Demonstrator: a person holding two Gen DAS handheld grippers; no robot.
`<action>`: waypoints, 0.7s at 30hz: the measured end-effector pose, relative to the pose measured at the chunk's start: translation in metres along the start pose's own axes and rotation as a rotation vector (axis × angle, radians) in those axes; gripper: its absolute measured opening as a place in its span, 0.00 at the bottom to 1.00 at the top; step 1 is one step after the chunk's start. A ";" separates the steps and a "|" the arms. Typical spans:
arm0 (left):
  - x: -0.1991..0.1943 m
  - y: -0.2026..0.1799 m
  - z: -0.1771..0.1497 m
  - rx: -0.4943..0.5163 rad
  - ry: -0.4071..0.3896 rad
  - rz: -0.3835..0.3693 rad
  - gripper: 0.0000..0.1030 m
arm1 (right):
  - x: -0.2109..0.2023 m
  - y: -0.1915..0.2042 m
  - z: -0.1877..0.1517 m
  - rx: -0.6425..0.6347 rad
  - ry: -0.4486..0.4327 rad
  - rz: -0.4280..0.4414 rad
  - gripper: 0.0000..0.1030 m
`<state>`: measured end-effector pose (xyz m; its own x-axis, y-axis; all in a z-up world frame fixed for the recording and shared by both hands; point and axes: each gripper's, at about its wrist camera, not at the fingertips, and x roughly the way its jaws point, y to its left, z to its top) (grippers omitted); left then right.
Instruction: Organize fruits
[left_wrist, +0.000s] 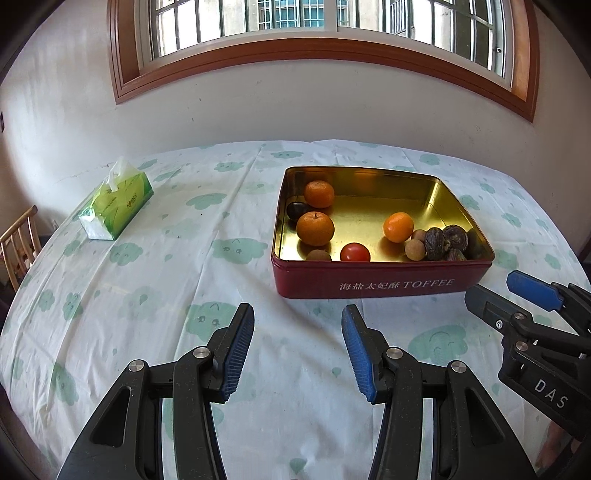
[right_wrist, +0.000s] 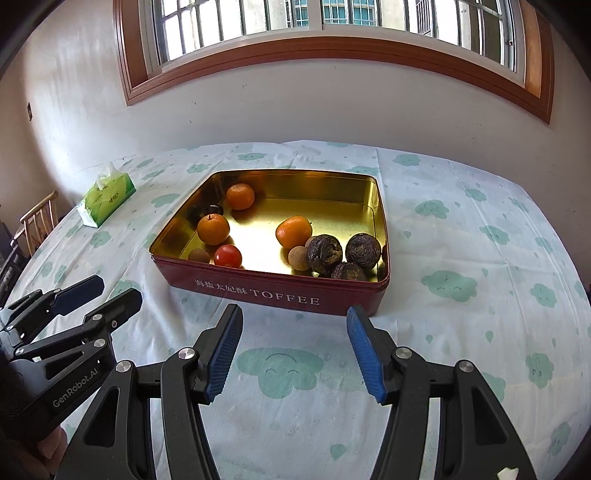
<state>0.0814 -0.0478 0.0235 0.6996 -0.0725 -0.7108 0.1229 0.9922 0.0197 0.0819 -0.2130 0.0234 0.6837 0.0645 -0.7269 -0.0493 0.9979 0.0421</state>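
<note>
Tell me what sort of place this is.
Probably a home dining room: a table under a cloud-print cloth, a wooden chair beside it, a tissue box, and a barred window facing apartment blocks.

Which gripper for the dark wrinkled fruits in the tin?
Probably right. The right gripper, open, faces the tin's corner holding the dark wrinkled fruits; the left gripper sits further left.
</note>
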 end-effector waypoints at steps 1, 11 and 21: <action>-0.002 -0.001 -0.002 0.002 0.000 -0.002 0.49 | -0.002 0.001 -0.002 -0.004 -0.001 0.001 0.54; -0.021 -0.005 -0.022 0.005 -0.002 -0.009 0.49 | -0.023 0.012 -0.017 -0.017 -0.027 -0.003 0.54; -0.037 -0.012 -0.036 0.011 -0.013 -0.020 0.49 | -0.039 0.019 -0.027 -0.026 -0.053 -0.011 0.54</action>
<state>0.0287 -0.0530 0.0244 0.7063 -0.0938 -0.7017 0.1443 0.9894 0.0131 0.0343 -0.1971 0.0342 0.7220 0.0540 -0.6897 -0.0600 0.9981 0.0154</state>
